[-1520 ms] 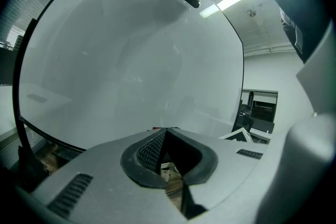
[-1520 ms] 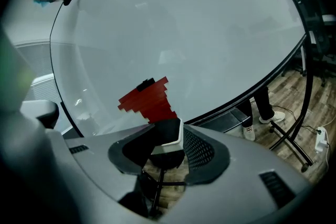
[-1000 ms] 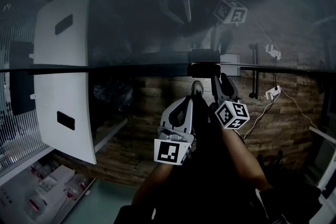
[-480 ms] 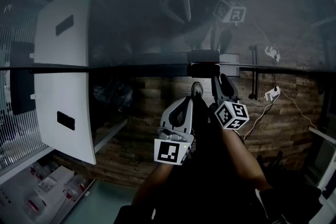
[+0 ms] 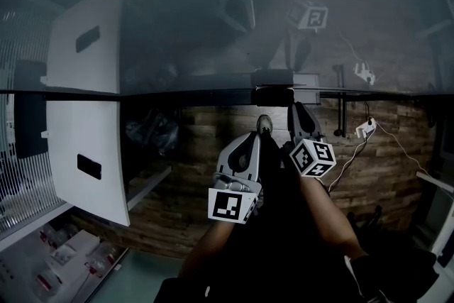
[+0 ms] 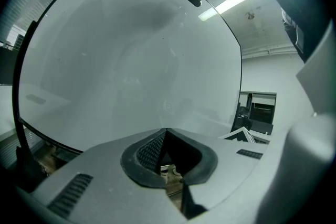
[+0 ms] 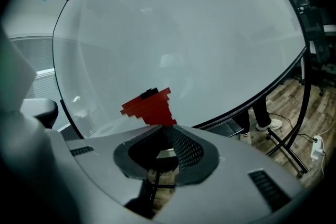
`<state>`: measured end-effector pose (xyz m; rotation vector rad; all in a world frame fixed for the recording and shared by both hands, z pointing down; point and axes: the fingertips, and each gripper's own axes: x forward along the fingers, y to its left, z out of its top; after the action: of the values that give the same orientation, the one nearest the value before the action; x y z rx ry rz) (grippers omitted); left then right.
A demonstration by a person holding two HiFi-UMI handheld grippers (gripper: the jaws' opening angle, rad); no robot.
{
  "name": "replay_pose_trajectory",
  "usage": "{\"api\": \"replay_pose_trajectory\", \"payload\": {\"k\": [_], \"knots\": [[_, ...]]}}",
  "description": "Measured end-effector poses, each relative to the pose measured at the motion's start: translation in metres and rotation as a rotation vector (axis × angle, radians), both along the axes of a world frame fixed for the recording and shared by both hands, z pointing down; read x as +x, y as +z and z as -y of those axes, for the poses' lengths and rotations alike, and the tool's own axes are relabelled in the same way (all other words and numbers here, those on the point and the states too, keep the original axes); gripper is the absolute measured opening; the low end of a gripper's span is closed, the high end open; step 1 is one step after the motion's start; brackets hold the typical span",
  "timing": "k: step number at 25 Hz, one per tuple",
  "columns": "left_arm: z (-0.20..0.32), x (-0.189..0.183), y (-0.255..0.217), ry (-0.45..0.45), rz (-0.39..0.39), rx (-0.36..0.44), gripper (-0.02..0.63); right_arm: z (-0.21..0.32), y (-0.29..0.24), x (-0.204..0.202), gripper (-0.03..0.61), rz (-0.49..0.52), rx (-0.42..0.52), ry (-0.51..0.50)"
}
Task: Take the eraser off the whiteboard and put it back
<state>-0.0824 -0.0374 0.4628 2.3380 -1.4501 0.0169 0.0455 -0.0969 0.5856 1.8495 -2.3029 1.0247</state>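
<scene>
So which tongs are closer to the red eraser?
Right. The right tongs have just been closing, with the eraser between their tips. The left tongs sit shut beside them, short of it.

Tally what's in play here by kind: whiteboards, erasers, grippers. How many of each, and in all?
1 whiteboard
1 red eraser
2 grippers: left gripper shut and empty, right gripper with fingers just closing on the eraser
Total: 4

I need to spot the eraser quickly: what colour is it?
Red, with a small black part on top; the eraser shows best in the right gripper view.
</scene>
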Motion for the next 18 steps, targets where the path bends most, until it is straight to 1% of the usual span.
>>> {"api": "replay_pose_trajectory", "payload": {"k": [4,7,12,18], "knots": [[0.0,-0.002,-0.003,0.016,0.031,0.045,0.006,-0.001,-0.006,0.0,0.043,-0.001,0.007,0.003],[-0.002,-0.003,-0.007,0.005,0.008,0.036,0.006,-0.002,-0.01,-0.003,0.035,0.001,0.013,0.004],[-0.008,-0.012,-0.011,0.013,0.041,0.076,0.006,-0.004,-0.018,-0.01,0.021,-0.004,0.025,0.0],[-0.012,-0.021,-0.024,-0.005,0.016,0.096,0.006,-0.009,-0.032,-0.015,0.014,-0.01,0.041,0.0]]}}
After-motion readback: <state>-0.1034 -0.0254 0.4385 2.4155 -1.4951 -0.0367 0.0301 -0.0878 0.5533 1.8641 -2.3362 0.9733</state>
